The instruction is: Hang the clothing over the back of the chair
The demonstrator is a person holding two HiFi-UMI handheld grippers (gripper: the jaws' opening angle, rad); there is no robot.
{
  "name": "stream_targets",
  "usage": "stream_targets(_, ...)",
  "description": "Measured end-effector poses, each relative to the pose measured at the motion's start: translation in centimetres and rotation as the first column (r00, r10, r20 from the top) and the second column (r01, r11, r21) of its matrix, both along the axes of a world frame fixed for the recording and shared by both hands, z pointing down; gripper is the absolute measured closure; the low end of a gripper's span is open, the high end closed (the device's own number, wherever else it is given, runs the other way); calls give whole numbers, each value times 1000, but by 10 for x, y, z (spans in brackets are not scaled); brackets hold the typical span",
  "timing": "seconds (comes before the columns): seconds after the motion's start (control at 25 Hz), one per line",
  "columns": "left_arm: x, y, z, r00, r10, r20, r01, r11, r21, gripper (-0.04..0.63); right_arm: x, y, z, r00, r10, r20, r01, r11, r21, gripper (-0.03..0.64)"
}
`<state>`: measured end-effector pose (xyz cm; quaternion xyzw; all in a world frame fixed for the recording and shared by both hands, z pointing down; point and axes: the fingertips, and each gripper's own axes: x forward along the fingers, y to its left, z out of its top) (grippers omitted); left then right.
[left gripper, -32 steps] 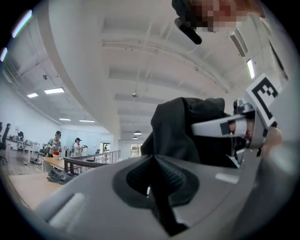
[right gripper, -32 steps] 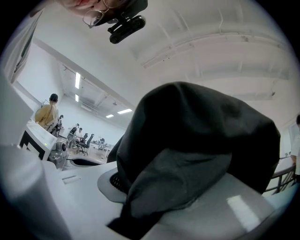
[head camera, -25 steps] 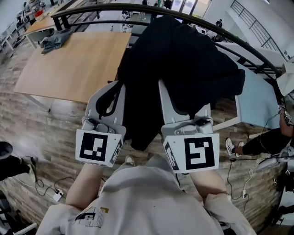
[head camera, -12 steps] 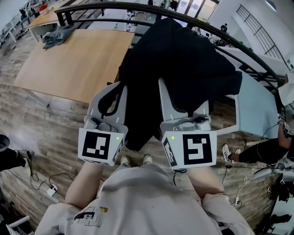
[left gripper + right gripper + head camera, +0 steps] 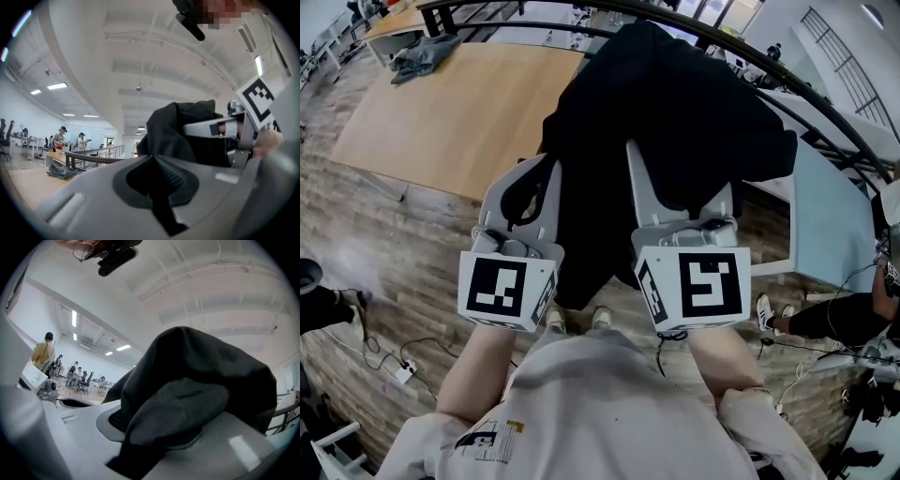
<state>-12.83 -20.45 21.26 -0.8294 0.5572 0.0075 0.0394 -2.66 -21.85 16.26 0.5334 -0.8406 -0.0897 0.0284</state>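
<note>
Black cloth sits between both pairs of fingers. On the right gripper [image 5: 157,425] the fingers [image 5: 248,441] are clamped on a thick, bunched fold of the black clothing [image 5: 675,122], which bulges over their tips and hides the gap between them. On the left gripper [image 5: 152,161] the fingers [image 5: 89,192] are drawn almost together. A thin dark strip of the same clothing appears pinched in the narrow slit between them, and the rest of the cloth rises just beyond their tips.

From the head view, the two grippers lie side by side and point away from the person. The clothing is held up off the floor, heaped over and beyond the fingers. One long fold hangs down between the two grippers, and another spreads out to the right of the right fingers.

Beyond and to the left of the left fingers stands a wooden tabletop [image 5: 459,103], with a crumpled grey garment [image 5: 417,58] at its far corner. To the right of the right fingers is a pale blue tabletop [image 5: 825,216]. Below the fingers lies a wood-plank floor [image 5: 384,244], and the person's own shoes [image 5: 600,319] show between the marker cubes.
</note>
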Motion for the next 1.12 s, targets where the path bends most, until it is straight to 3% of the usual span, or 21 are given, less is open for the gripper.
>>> stream_targets(0.6,14,-48,38,1000,0,27,2,997,-77,594,13,-75,57,999,7,-48,-14,990,-137,426)
stream_targets(1.12,32,-73,98,997,60,43,-49,972,-228,594,23,-120,134,993,-28,-111,-11,943,-334,397)
